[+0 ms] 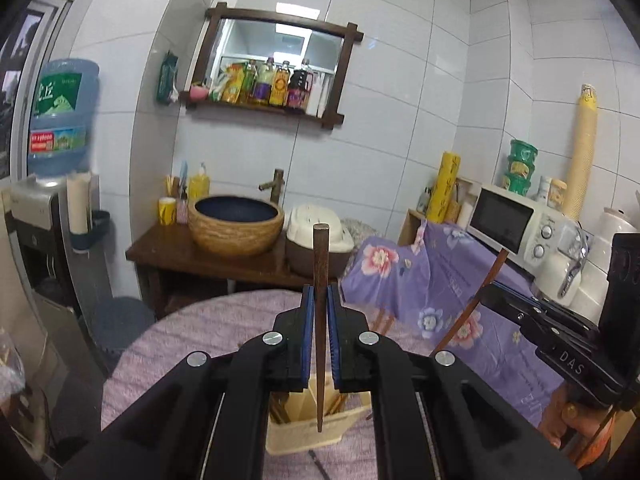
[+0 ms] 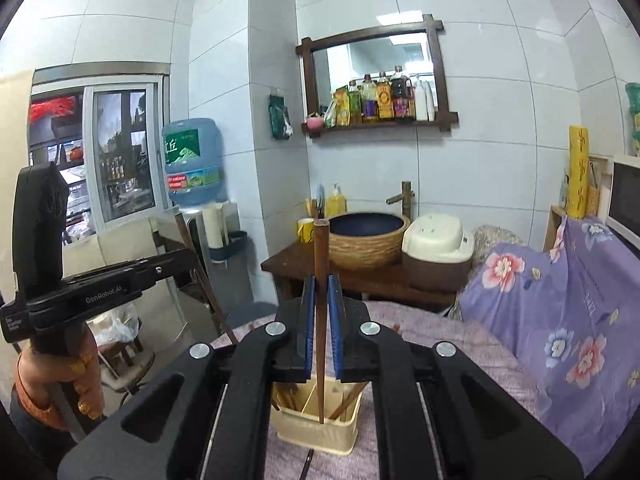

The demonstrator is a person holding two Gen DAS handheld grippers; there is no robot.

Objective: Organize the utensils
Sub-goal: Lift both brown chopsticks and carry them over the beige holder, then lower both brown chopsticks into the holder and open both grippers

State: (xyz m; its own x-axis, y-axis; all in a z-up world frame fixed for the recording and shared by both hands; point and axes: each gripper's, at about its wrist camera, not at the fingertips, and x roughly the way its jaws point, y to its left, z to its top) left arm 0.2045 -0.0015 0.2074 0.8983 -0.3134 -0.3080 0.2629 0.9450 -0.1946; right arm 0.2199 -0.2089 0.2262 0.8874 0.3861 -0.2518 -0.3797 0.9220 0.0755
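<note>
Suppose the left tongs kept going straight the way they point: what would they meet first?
Probably the brown cooker with the white lid, just beyond the left tongs gripping a chopstick; the round table's far edge passes below. Depth is uncertain.

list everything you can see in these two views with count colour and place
chopstick: 2, dark brown, one upright in each gripper
utensil holder: 1, cream, on the table below the grippers, more chopsticks inside
table: 1, mauve cloth, foreground
basin: 1, tan outside, dark blue inside, on the wooden stand
rice cooker: 1, white over brown, right of the basin
mirror shelf: 1, dark wood, on the tiled wall, bottles on it
water bottle: 1, blue, on the dispenser at left
microwave: 1, white, right, above the floral purple cloth
left gripper: black, blue pads, shut on a chopstick
right gripper: black, blue pads, shut on a chopstick
</note>
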